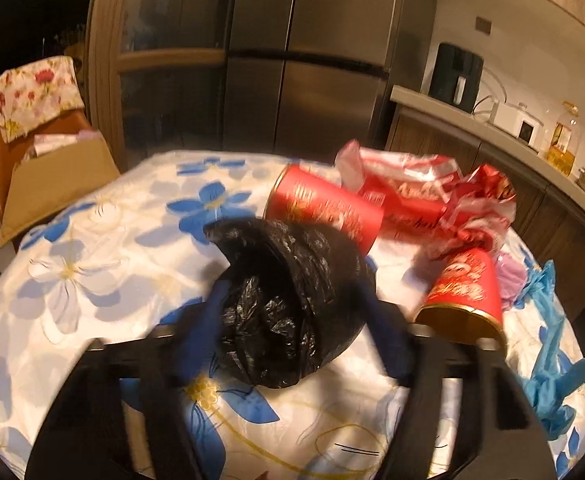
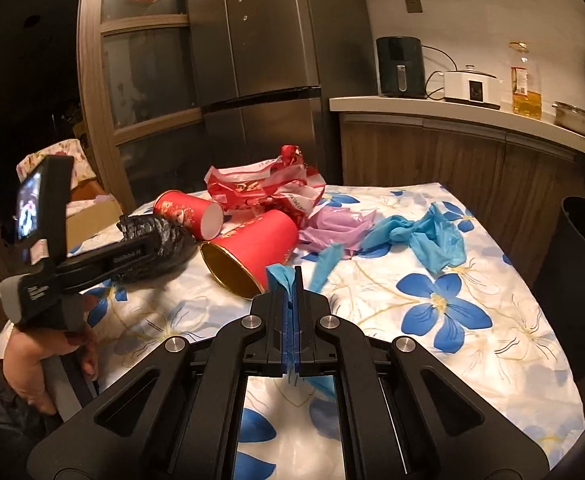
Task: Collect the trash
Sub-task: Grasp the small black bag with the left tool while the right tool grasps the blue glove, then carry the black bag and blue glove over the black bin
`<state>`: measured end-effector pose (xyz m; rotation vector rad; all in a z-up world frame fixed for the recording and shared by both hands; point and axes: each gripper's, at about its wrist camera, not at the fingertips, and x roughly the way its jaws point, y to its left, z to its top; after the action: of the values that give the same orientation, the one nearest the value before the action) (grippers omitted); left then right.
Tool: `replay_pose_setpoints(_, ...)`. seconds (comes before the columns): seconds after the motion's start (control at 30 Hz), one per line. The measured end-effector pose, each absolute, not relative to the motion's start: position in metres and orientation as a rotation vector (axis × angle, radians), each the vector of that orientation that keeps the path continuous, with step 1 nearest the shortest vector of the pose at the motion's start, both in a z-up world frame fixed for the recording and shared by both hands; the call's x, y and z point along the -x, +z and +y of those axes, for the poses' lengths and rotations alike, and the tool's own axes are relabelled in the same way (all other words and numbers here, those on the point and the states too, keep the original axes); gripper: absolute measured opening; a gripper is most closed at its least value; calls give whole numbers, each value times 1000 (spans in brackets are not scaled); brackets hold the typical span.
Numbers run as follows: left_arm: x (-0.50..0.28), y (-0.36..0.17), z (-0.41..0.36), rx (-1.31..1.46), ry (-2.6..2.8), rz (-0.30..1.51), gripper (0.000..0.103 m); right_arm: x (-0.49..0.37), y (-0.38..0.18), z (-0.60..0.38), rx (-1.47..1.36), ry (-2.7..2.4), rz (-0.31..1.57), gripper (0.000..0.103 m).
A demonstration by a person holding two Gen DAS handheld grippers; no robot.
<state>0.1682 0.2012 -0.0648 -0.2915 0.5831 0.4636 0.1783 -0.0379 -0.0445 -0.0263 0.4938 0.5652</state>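
A crumpled black plastic bag (image 1: 288, 304) lies on the flowered tablecloth between the spread fingers of my left gripper (image 1: 292, 312), which is open around it; the bag also shows in the right wrist view (image 2: 160, 236). My right gripper (image 2: 290, 280) is shut on a strip of the blue plastic bag (image 2: 420, 236), whose bulk lies on the cloth ahead to the right. Two red paper cups (image 2: 252, 248) (image 2: 188, 214) lie on their sides beside a red-and-white wrapper (image 2: 264, 188) and a purple plastic bag (image 2: 332, 228).
A dark bin (image 2: 580, 264) stands off the table's right edge. A cardboard box (image 1: 56, 180) sits on a chair beyond the far left edge. A fridge (image 2: 260, 80) and a kitchen counter (image 2: 452, 108) with appliances stand behind the table (image 2: 472, 360).
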Motion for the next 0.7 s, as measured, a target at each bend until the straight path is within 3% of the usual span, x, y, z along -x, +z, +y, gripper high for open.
replay_pose_setpoints(0.13, -169, -67, 201, 295, 459, 592, 17, -177, -42, -41, 27, 560, 485, 1)
replay_pose_setpoints(0.2, -165, -67, 203, 311, 458, 578, 10, -176, -41, -42, 25, 558, 485, 1)
replay_pose_setpoints(0.33, -154, -60, 207, 351, 455, 537, 6, -174, -37, -47, 16, 558, 479, 1)
replay_pose_setpoints(0.7, -107, -31, 156, 301, 432, 469, 5, -162, -16, -68, -10, 564, 439, 1)
